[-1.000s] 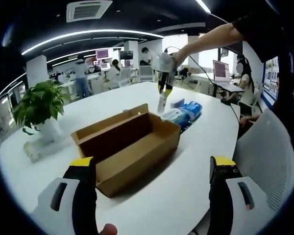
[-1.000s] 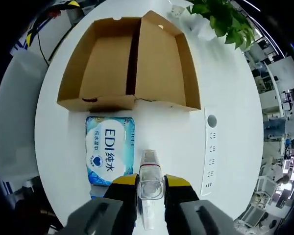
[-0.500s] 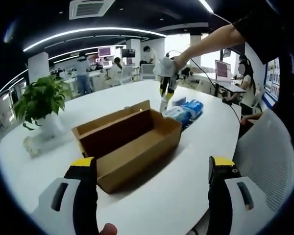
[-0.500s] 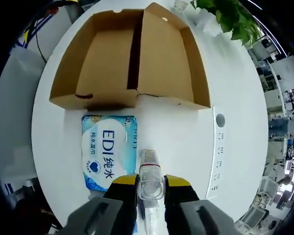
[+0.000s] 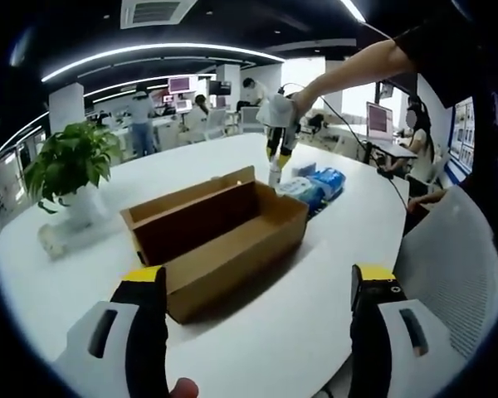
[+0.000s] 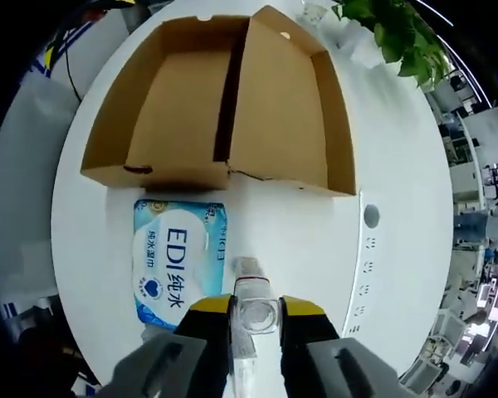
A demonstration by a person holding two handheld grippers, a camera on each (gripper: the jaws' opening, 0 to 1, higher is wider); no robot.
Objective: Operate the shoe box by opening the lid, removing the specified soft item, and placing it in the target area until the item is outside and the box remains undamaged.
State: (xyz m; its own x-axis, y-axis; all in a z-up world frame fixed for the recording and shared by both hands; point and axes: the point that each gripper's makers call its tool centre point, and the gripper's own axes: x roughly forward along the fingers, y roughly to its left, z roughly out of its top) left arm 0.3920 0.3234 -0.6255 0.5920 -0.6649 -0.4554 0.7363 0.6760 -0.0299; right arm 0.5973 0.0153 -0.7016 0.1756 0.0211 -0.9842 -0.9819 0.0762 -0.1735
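An open brown cardboard box (image 5: 232, 240) lies on the white table (image 5: 290, 332), its lid (image 6: 162, 108) folded flat beside the tray (image 6: 278, 108), whose inside shows bare cardboard. A blue pack of wet wipes (image 6: 176, 269) rests on the table just outside the box, also seen as the blue pack (image 5: 315, 186). My right gripper (image 6: 256, 308) is shut on a clear plastic bottle (image 6: 253, 298), held upright over the table beside the pack; the right gripper (image 5: 278, 124) hangs from a person's arm. My left gripper (image 5: 257, 274) is open, in front of the box, holding nothing.
A white power strip (image 6: 367, 265) lies on the table right of the box. A potted plant (image 5: 66, 166) stands beyond the box at the far side. A pale chair (image 5: 456, 257) sits at the table's right edge. People and desks fill the background.
Little differs: both views drifted slightly. The right gripper stays shut on the clear bottle beside the wipes pack, and the left gripper stays open.
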